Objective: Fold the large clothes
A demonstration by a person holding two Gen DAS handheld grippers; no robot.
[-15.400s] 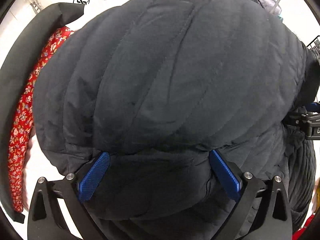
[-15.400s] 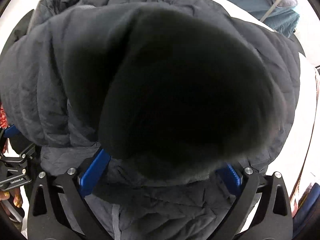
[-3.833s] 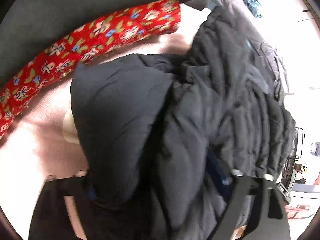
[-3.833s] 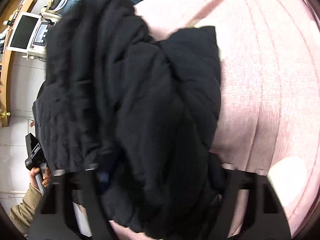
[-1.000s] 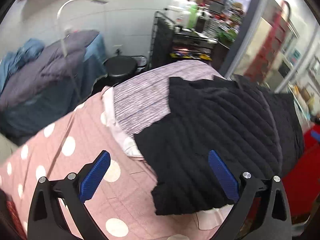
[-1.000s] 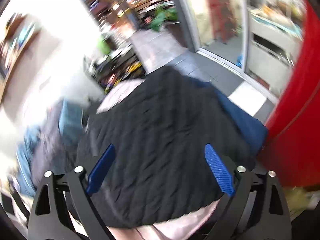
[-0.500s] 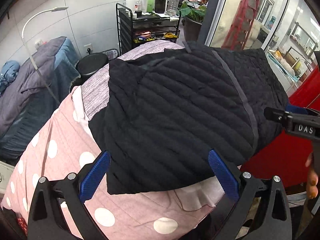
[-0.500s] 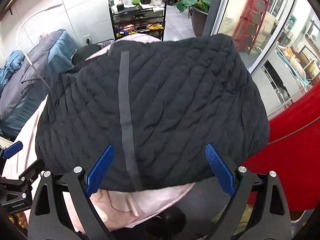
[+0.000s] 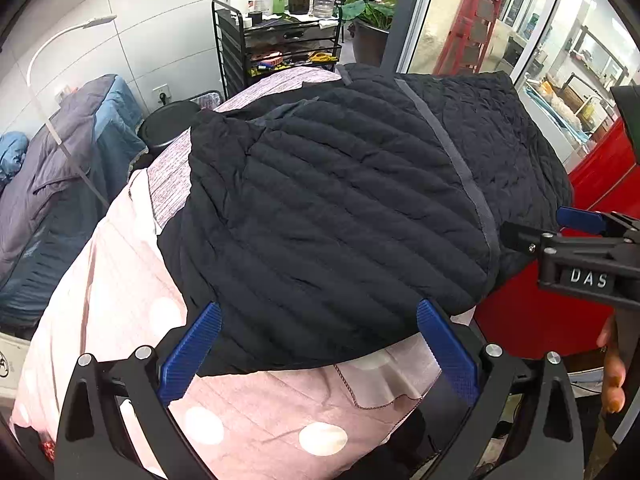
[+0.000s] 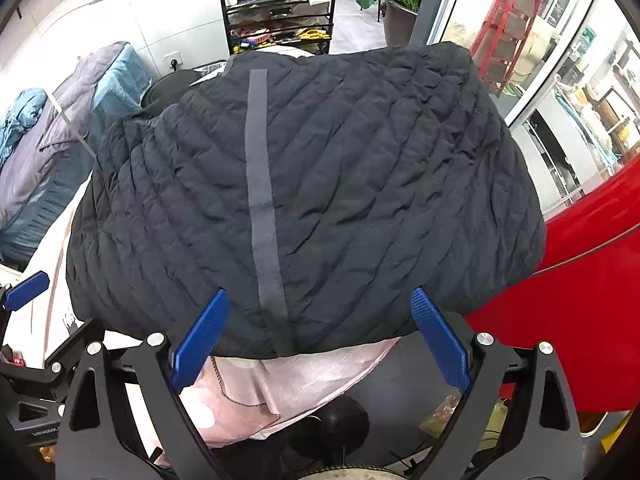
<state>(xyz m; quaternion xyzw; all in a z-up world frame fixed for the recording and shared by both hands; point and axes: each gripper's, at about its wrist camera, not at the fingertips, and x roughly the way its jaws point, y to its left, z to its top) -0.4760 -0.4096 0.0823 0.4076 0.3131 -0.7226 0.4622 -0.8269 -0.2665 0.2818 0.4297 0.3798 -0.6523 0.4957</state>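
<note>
A black quilted jacket (image 9: 340, 216) with a grey strip down it lies folded flat on a pink polka-dot cover (image 9: 132, 288). It also fills the right wrist view (image 10: 320, 192). My left gripper (image 9: 316, 348) is open and empty, its blue fingers at the jacket's near edge. My right gripper (image 10: 320, 340) is open and empty at the same near edge, further right. The right gripper also shows at the right of the left wrist view (image 9: 576, 240).
A black wire rack (image 9: 276, 52) with bottles stands behind. Blue-grey bedding (image 9: 52, 168) lies at the left. A red surface (image 10: 580, 320) is at the right. A glass door and a red ladder (image 9: 468, 20) are at the back right.
Both grippers held the bundled jacket seconds ago and have since let go of it. In the last second both views have swung onto the flat jacket and closed in slightly.
</note>
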